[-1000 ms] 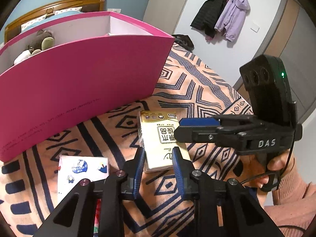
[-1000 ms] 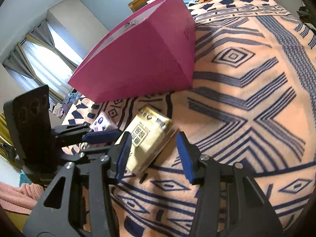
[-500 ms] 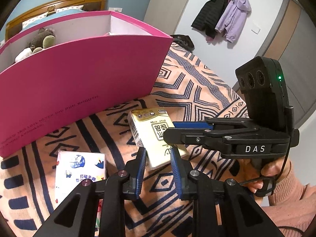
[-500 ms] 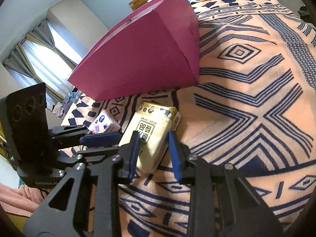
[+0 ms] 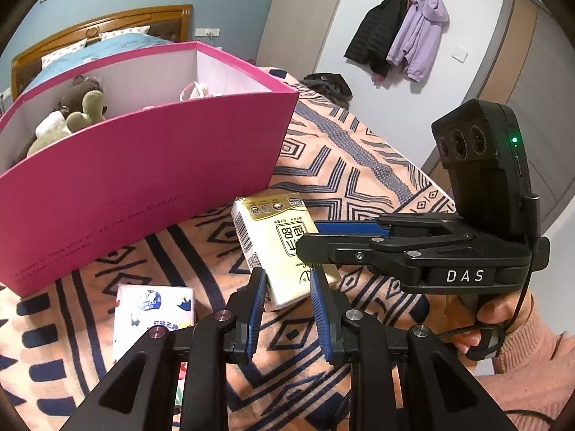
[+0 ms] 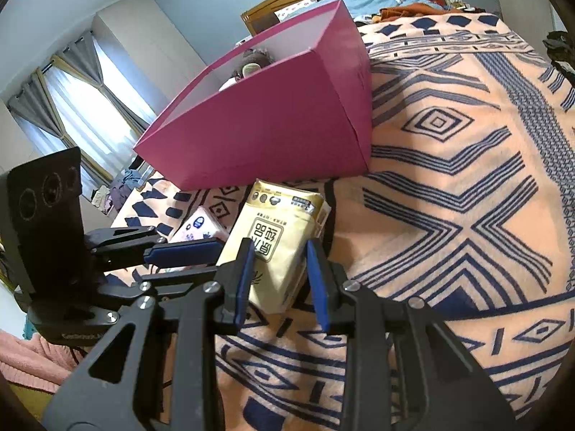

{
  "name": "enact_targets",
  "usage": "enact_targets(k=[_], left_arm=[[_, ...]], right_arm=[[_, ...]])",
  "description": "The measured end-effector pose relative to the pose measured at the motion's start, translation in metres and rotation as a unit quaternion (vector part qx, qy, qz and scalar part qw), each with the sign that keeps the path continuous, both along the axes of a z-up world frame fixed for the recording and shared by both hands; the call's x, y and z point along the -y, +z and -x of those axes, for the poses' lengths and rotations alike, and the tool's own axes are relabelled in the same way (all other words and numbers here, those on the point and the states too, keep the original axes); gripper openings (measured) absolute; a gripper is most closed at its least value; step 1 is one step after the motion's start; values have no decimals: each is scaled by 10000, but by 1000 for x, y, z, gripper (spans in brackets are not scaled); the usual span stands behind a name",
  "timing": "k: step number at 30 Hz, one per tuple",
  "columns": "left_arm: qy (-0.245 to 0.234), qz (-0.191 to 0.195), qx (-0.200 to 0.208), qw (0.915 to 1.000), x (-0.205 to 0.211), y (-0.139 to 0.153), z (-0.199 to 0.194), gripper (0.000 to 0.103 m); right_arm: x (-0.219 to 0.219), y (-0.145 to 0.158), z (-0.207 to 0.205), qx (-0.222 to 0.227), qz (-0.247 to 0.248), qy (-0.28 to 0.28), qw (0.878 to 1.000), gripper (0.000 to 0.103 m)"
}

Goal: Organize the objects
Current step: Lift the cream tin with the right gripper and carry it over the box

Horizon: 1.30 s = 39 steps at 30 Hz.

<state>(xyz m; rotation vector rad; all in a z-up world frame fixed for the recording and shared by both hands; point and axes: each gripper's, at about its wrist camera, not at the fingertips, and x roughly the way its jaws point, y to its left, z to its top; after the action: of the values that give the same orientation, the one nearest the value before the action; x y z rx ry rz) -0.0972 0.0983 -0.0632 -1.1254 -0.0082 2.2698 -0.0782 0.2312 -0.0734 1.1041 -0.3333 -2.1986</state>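
A yellow tissue pack lies on the patterned blanket in front of a pink box. My right gripper is shut on the yellow tissue pack, its blue pads pressing both sides, and the pack is lifted off the blanket. In the left wrist view the right gripper reaches in from the right over the pack. My left gripper hangs just short of the pack's near end, jaws a little apart and empty. A white tissue pack lies to the left.
The pink box holds plush toys and a small pink item. The white tissue pack also shows in the right wrist view. Jackets hang on the far wall. A wooden headboard stands behind the box.
My right gripper closed on the yellow tissue pack and raised it. Both views rose, showing more of the box's inside. My left gripper narrowed, then stayed just short of the pack.
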Motion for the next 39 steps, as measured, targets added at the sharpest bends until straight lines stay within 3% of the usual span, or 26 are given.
enact_targets(k=[39], left_arm=[[150,28,-801,9967,8,51,-8,25]], right_arm=[[9,55,-5,-815,61,82,9966,33]])
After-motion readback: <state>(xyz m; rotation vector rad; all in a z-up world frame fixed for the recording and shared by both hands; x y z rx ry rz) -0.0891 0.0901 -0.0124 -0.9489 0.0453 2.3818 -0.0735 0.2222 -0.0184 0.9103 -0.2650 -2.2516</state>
